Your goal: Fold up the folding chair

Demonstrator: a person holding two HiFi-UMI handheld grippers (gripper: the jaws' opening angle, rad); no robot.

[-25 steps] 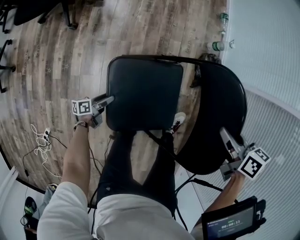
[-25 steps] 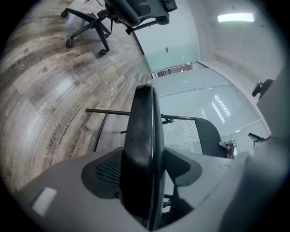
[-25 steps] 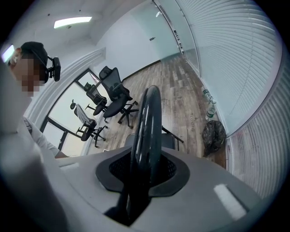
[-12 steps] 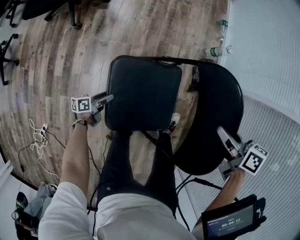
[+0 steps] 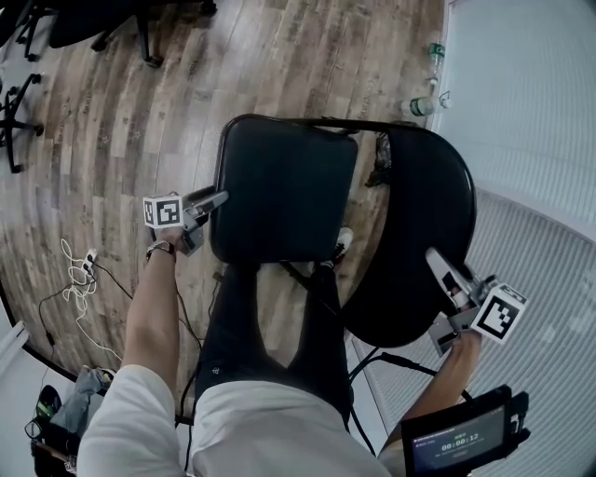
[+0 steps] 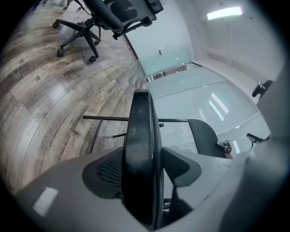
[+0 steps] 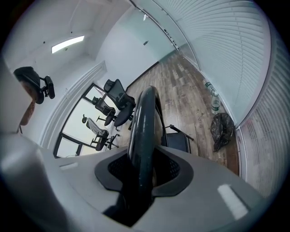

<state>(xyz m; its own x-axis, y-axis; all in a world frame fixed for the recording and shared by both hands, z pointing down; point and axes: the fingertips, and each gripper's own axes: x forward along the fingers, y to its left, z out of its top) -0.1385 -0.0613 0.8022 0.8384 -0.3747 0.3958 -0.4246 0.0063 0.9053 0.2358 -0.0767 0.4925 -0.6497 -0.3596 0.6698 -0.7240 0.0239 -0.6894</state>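
Note:
A black folding chair stands on the wood floor below me. Its padded seat [image 5: 284, 191] is in the middle and its rounded backrest [image 5: 424, 224] to the right. My left gripper [image 5: 214, 199] grips the seat's left edge; the left gripper view shows that edge [image 6: 141, 118] running between the pads of the left gripper [image 6: 145, 165]. My right gripper [image 5: 441, 271] is on the backrest's near right rim. In the right gripper view the rim [image 7: 146, 113] fills the gap of the right gripper [image 7: 145, 170], whose jaws are closing on it.
The person's dark-trousered legs [image 5: 270, 326] stand just behind the seat. Office chairs [image 5: 93, 19] sit at the far left, bottles [image 5: 421, 105] and a black bag [image 7: 222, 129] by the blind-covered wall. Cables [image 5: 79, 279] lie at the left. A screen device [image 5: 456, 447] is at the lower right.
My left gripper has risen a little with the seat's edge still in it. The right gripper has rolled slightly on the backrest's rim. The chair sits slightly higher in the head view.

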